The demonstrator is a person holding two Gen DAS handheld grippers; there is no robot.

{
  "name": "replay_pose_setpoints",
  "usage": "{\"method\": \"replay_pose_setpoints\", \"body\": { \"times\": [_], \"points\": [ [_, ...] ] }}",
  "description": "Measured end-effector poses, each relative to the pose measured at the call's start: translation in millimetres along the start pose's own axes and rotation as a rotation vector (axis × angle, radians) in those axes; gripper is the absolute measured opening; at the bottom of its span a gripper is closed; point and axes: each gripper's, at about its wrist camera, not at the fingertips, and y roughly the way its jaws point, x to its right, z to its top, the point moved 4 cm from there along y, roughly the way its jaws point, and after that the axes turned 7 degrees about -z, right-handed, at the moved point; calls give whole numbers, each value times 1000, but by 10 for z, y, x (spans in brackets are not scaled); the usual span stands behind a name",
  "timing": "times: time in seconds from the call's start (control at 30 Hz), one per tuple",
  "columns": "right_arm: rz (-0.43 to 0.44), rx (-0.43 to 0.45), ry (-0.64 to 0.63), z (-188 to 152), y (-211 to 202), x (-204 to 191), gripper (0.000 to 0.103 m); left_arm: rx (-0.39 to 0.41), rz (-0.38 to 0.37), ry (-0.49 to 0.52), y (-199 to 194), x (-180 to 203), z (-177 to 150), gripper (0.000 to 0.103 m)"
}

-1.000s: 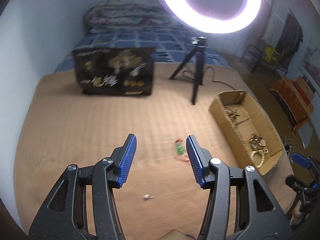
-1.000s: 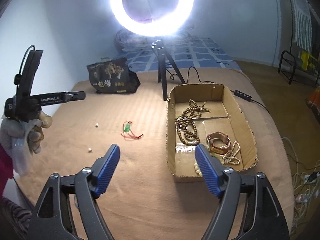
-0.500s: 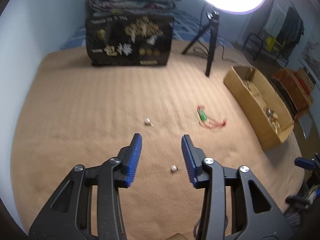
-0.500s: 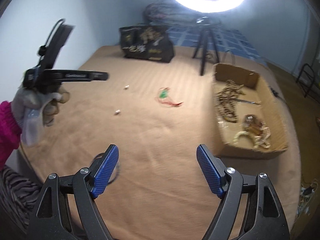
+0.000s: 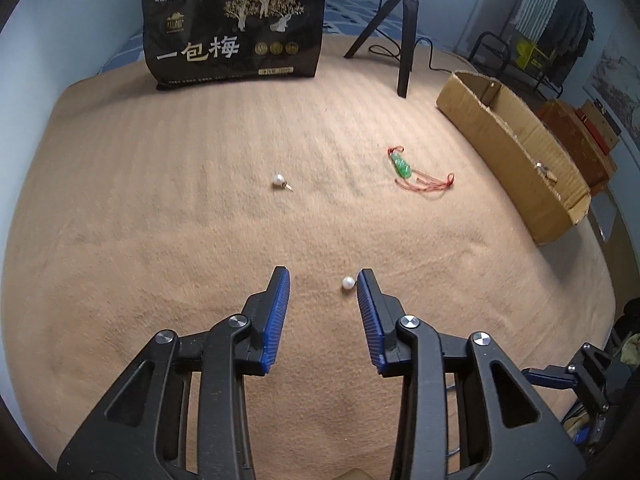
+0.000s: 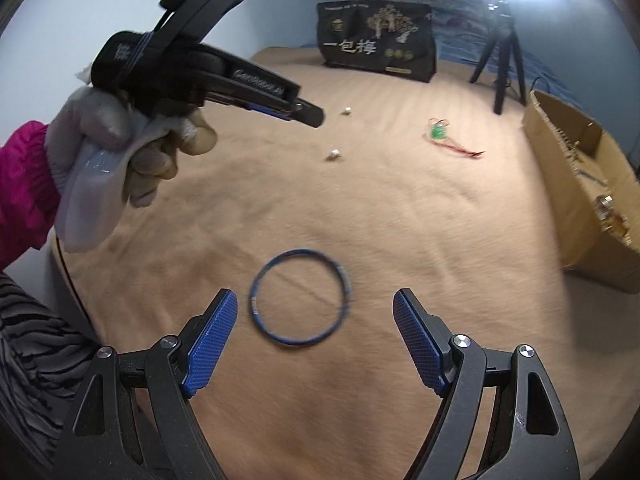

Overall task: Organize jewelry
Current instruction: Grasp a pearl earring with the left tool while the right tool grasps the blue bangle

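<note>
A small white pearl earring (image 5: 348, 283) lies on the tan blanket between the tips of my left gripper (image 5: 324, 276), close to the right-hand pad. The jaws are closing and neither pad presses on the pearl. From the right wrist view the left gripper (image 6: 312, 118) hangs over that same pearl (image 6: 335, 154), held by a gloved hand (image 6: 120, 144). My right gripper (image 6: 315, 296) stands wide open, low over a thin blue bangle (image 6: 298, 251) that lies flat on the blanket between and just beyond its fingertips. It touches nothing.
A second pearl earring (image 5: 279, 179) and a green pendant on a red cord (image 5: 402, 166) lie farther out. A cardboard box (image 5: 516, 168) holding jewelry stands at the right. A black printed bag (image 5: 236, 28) and a ring-light tripod (image 5: 406, 40) stand at the back.
My left gripper has sunk toward the blanket and narrowed around the near pearl. My right gripper has swung left, away from the box, and come down over the blue bangle.
</note>
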Motion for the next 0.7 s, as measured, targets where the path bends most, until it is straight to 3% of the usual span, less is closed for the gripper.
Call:
{"method": "replay_pose_setpoints", "body": {
  "times": [0.13,0.6,0.7],
  "points": [
    [-49,2,-34,-61,133,-96,80,-24,2,48,112,49,-76,36],
    [-69,-3,-80,-100,299,-204,81,-56,17,134,478,204,-99,35],
    [-81,-8,-96,-117,319,-230,81,-49,18,135,488,201,-92,27]
  ]
}}
